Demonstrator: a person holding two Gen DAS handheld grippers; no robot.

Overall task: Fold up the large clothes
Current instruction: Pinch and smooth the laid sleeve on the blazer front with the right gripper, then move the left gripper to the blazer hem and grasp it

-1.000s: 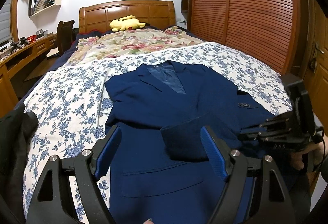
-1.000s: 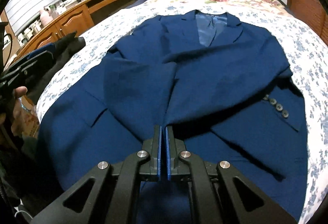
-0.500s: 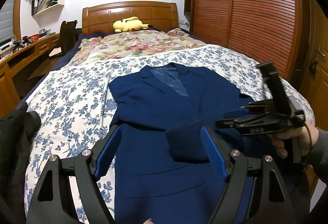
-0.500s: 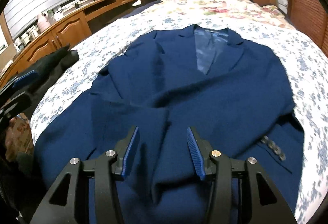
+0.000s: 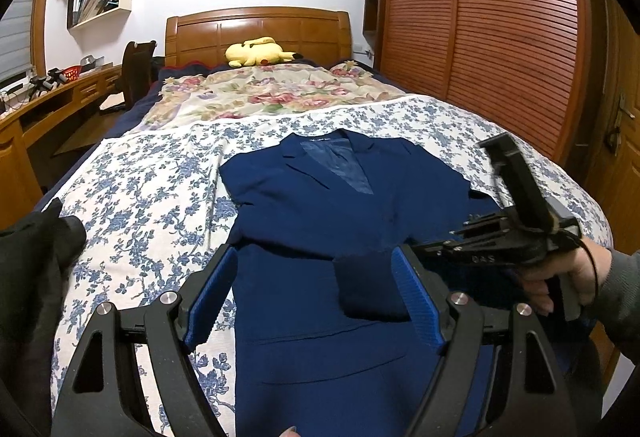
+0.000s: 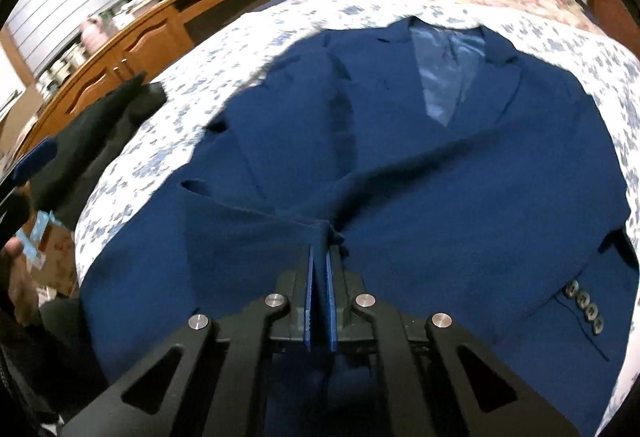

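1. Right claw is clenched on a pinch of the blue jacket; dark blue cloth rises in a small ridge between its blue pads and puckers just ahead of them.
2. Seen from the left wrist, the right claw reaches in from the right side of the bed, held by a hand in a grey sleeve, its tip low on the jacket's middle.
3. Left claw is released: its two blue pads stand wide apart above the jacket's lower half, with nothing gripped between them.
4. Between those pads shows a darker folded sleeve end, lying flat on the jacket front.
5. The jacket lies face up on the bed, on the blue-flowered sheet, in the half nearer the foot edge, collar toward the headboard and hem toward the foot edge.
6. Its lighter blue lining shows in the open neck.
7. Both sleeves are folded in across the front; the one on the right side carries a row of four grey cuff buttons.
8. A black garment lies at the bed's left edge, apart from the jacket.
9. A rose-patterned cover spreads over the head end, and a yellow plush toy lies against the headboard.
10. A long wooden desk runs along the wall beyond the bed's left edge.
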